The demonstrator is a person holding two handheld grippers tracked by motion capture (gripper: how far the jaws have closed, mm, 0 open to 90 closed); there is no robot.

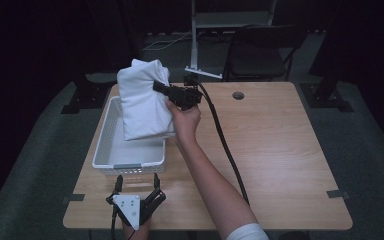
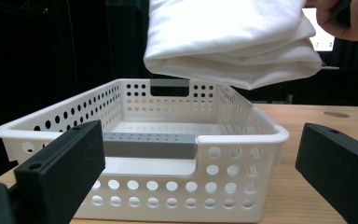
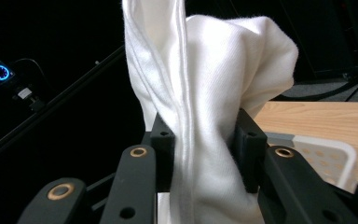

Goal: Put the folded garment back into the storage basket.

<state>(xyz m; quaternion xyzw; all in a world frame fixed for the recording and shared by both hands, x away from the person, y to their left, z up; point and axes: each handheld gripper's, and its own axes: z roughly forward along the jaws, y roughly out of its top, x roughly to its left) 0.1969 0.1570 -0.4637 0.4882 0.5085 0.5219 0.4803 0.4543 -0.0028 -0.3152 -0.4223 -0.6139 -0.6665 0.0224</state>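
A folded white cloth hangs in the air over the white perforated basket at the table's left. My right gripper is shut on the cloth's right edge; the right gripper view has the cloth pinched between both jaws. From the left gripper view the cloth floats just above the far end of the basket, apart from it. My left gripper rests open near the front table edge, facing the basket's near wall, with nothing between its jaws.
The wooden table has bare room to the right of the basket. A cable hole sits near the far edge. A black folding chair and a white stand are behind the table. The right gripper's cable crosses the tabletop.
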